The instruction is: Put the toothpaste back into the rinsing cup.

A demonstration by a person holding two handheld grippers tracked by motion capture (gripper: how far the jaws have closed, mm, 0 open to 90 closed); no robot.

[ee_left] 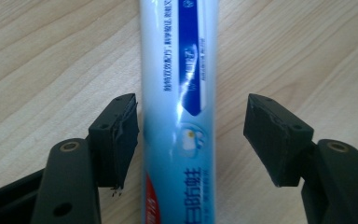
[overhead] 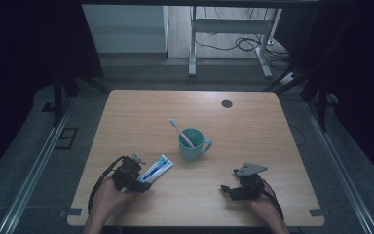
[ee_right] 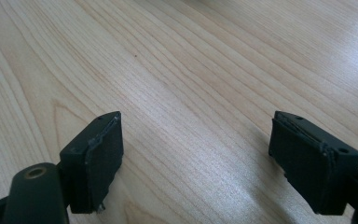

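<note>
Left gripper view: toothpaste tube [ee_left: 179, 116] between spread jaws of left gripper [ee_left: 191, 135], untouched; soft, slick, probably light, so pinch mid-body gently; right gripper [ee_right: 196, 154] gaping, idle

1 toothpaste tube [overhead: 157, 168], 1 mug [overhead: 193, 145], 1 toothbrush [overhead: 181, 132], 2 grippers.

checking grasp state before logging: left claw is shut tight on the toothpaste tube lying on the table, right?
Not quite. The left claw is open, its jaws standing on either side of the tube with gaps showing, as the left gripper view shows. The tube does lie on the table.
</note>
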